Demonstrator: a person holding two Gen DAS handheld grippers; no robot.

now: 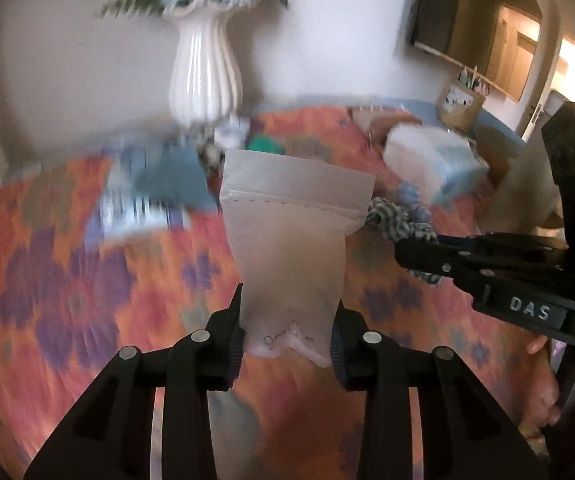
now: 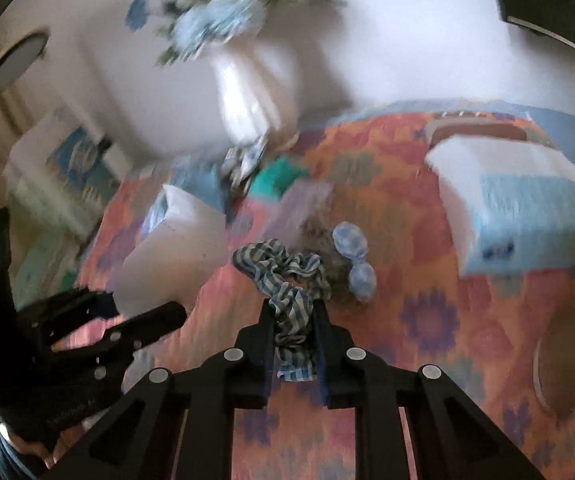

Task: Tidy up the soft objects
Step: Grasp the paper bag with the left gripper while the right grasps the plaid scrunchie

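My left gripper [image 1: 287, 320] is shut on the lower end of a translucent zip bag [image 1: 291, 240], which stands up from the jaws over the flowered cloth. In the right wrist view the same bag [image 2: 171, 248] shows at the left with the left gripper [image 2: 147, 304] on it. My right gripper [image 2: 293, 308] is shut on a blue-and-white checked scrunchie [image 2: 287, 268] whose far end trails on the table. It also shows at the right of the left wrist view, the right gripper [image 1: 415, 256] beside the scrunchie [image 1: 391, 216]. A paler blue scrunchie [image 2: 353, 260] lies just right of it.
A flowered orange and purple tablecloth [image 1: 87, 300] covers the table. A white vase [image 1: 207, 72] of blue flowers stands at the back. A white and blue tissue pack [image 2: 519, 208] lies back right, folded blue cloths [image 1: 155, 188] back left, a green cloth [image 2: 275, 178] near the vase.
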